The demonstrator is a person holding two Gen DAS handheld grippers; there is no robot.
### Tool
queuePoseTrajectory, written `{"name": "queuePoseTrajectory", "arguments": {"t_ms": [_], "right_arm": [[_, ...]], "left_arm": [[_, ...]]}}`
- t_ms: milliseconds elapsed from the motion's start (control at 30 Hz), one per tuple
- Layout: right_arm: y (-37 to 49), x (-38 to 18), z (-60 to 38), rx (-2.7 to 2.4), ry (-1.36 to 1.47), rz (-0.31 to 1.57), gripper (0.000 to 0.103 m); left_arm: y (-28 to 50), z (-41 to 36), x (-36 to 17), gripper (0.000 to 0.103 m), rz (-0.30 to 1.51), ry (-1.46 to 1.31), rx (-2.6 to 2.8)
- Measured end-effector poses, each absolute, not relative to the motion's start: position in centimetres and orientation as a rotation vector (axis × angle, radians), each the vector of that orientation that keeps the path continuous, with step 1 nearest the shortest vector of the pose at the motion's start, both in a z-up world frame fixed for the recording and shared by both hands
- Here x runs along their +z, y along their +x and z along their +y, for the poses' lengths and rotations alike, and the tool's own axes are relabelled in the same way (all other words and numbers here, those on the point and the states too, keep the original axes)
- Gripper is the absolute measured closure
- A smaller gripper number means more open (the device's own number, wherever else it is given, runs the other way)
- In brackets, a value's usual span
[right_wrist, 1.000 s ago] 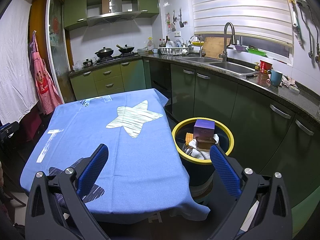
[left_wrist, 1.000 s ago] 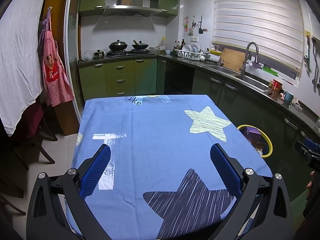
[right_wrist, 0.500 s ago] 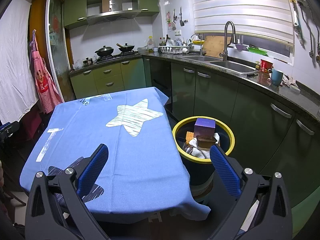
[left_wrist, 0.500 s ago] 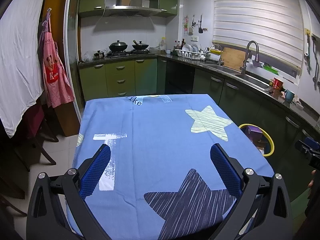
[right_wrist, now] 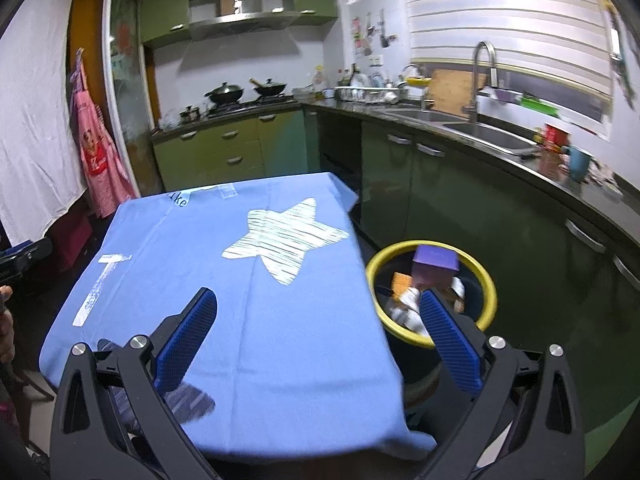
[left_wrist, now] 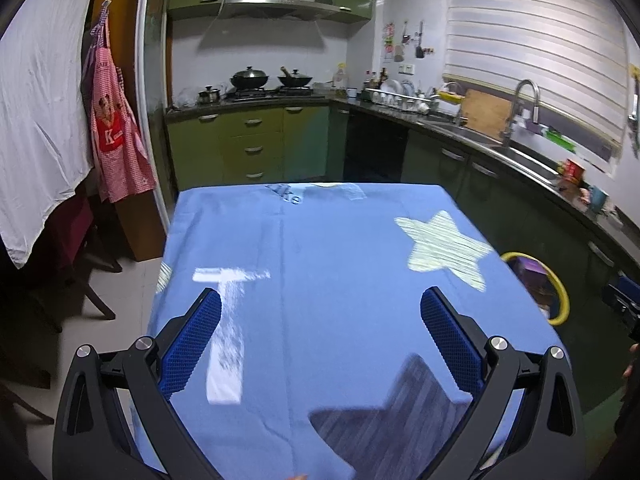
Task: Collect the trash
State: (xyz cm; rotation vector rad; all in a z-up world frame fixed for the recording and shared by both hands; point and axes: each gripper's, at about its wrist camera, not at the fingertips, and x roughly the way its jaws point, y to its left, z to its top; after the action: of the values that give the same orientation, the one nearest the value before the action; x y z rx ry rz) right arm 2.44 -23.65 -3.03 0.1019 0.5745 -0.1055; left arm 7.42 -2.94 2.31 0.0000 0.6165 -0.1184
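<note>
Right wrist view: trash sits in the yellow-rimmed bin [right_wrist: 490, 280] on the floor, just beside the right edge of the counter's blue star cloth [right_wrist: 256, 308]. Inside: purple box [right_wrist: 435, 260], orange packet [right_wrist: 401, 281], crumpled white wrappers [right_wrist: 406, 306].

Handling, my read: all light. Box is stiff card, take it across two flat sides. Wrappers are soft, pinch a bunched fold. Packet is likely slick, thin edge.

Right hand-held gripper [right_wrist: 316, 306] jaws spread wide, nothing held. Left hand-held gripper [left_wrist: 320, 306] same, over the cloth.

Cloth top shows no loose trash in either view.

In the way: cloth overhang near the bin rim, dark green cabinets [right_wrist: 460, 200] close behind it. Sink counter [right_wrist: 520, 168] well apart.
</note>
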Motion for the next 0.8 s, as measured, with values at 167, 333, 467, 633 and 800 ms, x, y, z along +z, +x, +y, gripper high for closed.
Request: {"name": "queuePoseTrajectory", "arguments": {"t_ms": [167, 333, 467, 633, 800], "right_arm": [[10.4, -4.0, -22.0, -0.016, 0.085, 0.634, 0.006], [20.3, -6.8, -20.2, 0.072, 0.100, 0.731, 0.006], [27.1, -9.6, -19.0, 0.069, 0.085, 0.803, 0.006], [31.7, -11.9, -17.8, 0.049, 0.026, 0.857, 0.006], [34.7, -13.8, -16.3, 0.026, -0.003, 0.901, 0.006]], "left_arm": [[14.4, -1.9, 0.1, 0.005, 0.635, 0.016, -0.076], [23.3, -0.1, -3.7, 0.005, 0.701, 0.005, -0.024], [29.7, 1.1, -6.8, 0.005, 0.755, -0.014, 0.016], [34.3, 1.0, -10.4, 0.005, 0.820, 0.026, 0.033], [36.8, 1.8, -12.8, 0.005, 0.867, 0.011, 0.052]]}}
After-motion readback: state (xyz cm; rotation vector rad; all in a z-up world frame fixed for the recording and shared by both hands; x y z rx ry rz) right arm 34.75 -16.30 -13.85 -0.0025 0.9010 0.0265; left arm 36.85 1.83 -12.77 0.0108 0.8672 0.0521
